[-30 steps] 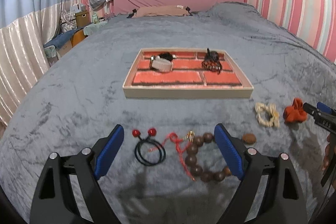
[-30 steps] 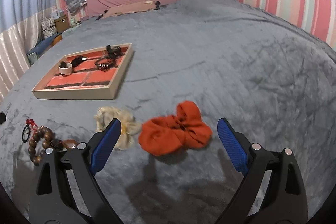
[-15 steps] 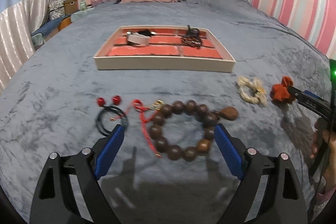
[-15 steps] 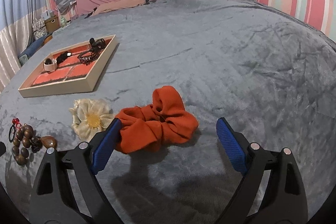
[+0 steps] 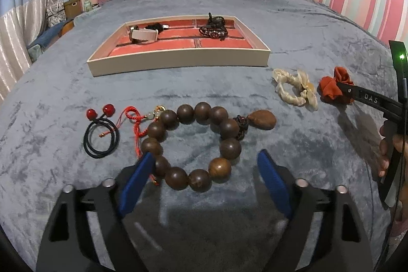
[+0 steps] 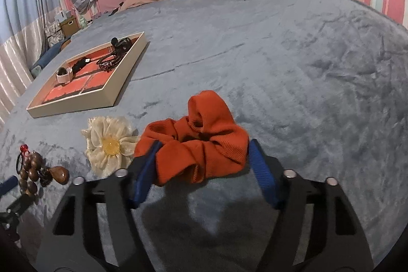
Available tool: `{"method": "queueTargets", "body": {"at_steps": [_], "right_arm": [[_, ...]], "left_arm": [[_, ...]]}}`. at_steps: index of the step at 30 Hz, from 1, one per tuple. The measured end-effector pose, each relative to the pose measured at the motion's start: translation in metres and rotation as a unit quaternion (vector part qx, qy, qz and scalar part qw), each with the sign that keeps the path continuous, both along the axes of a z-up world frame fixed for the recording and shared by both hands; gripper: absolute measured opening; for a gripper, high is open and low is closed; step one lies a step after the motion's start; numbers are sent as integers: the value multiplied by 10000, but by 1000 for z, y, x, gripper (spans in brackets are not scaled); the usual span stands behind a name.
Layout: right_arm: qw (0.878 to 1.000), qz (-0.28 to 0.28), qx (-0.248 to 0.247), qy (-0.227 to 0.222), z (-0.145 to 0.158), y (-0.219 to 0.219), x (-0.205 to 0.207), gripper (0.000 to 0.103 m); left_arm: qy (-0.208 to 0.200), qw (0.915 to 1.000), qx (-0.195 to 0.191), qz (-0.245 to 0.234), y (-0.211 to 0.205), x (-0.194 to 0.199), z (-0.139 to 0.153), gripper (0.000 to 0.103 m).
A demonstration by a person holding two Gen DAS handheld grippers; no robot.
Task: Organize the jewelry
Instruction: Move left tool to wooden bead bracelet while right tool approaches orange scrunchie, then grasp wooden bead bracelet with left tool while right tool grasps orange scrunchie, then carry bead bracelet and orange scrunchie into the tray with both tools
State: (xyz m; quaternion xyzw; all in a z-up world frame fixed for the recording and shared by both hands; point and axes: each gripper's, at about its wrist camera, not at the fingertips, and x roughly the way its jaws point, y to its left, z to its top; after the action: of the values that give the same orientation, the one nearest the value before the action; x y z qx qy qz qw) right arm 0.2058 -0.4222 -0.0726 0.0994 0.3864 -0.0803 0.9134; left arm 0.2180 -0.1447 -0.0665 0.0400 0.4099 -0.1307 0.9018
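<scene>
A: Logging left wrist view: left gripper (image 5: 206,167) jaws open around near beads of wooden bracelet (image 5: 193,144) on bed (image 5: 63,98).

B: Right wrist view: right gripper (image 6: 202,167) jaws open, flanking orange scrunchie (image 6: 196,139); tray (image 6: 112,91) well apart.

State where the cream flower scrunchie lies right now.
In the left wrist view, the cream flower scrunchie lies on the grey blanket, right of centre, between the tray and the orange scrunchie, beyond the wooden bead bracelet.
</scene>
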Motion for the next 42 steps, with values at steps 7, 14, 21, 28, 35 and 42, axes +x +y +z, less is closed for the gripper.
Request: {"method": "queueTargets", "body": {"at_steps": [7,14,21,28,35,42], "right_arm": [[9999,89,-1,47,0,5,3,38],[9999,62,-91,132,-5,7,8,36],[9995,54,-259,157,-9,11,14,29],[9993,2,-371,89,-8,15,14,23],[9992,-83,-354,-138,5,12,5,18],[9990,-115,-270,-351,23,11,4,17]], "left_arm": [[125,9995,66,-291,-7,5,-5,58],[171,9991,198,-338,-8,12,-13,55],[377,9984,-175,-395,2,17,-17,25],[334,9980,-273,-460,3,15,-14,20],[130,9979,-325,-546,5,11,2,20],[-89,9972,-488,-558,14,19,31,20]]}}
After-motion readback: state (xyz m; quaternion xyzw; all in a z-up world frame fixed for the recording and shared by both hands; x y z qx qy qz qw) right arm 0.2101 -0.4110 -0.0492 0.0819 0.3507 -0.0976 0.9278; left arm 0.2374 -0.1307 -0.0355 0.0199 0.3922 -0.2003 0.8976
